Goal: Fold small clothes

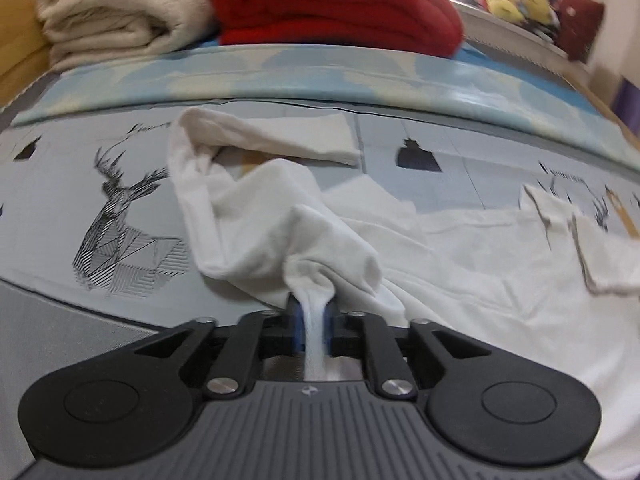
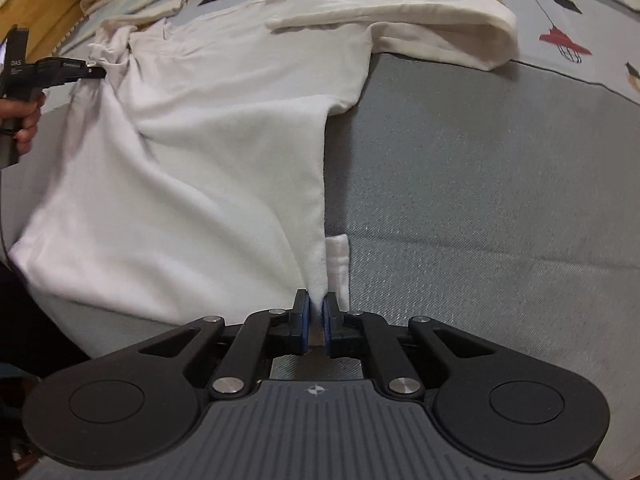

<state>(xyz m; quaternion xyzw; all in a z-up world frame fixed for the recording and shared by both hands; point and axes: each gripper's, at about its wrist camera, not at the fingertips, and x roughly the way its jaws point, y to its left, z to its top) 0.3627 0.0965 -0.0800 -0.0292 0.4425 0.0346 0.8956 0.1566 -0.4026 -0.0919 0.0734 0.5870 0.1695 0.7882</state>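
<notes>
a white long-sleeved shirt (image 2: pixel 208 152) lies spread on a grey bedspread (image 2: pixel 500 200), its body across the plain grey part near the front edge and its upper part reaching onto the paler printed band behind. the right gripper (image 2: pixel 315 312) has its blue pads clenched on the shirt's side seam near the hem, the cloth pinched up into a small peak between them, with a short flap of hem lying on the bedspread just beside it. the left gripper (image 1: pixel 313 312) is grasping a bunched fold of the shirt, a thin rope of fabric running down between its blue pads (the cloth rises in a crumpled mound just beyond them). in the right wrist view that gripper sits at the shirt's far left edge, a hand (image 2: pixel 24 128) on its handle. one sleeve (image 2: pixel 420 28) lies folded back on itself toward the far right. a deer print (image 1: pixel 120 224) shows on the bedspread beside the mound. a cream blanket (image 1: pixel 120 12) and a red blanket (image 1: pixel 336 4) are stacked at the far edge.
</notes>
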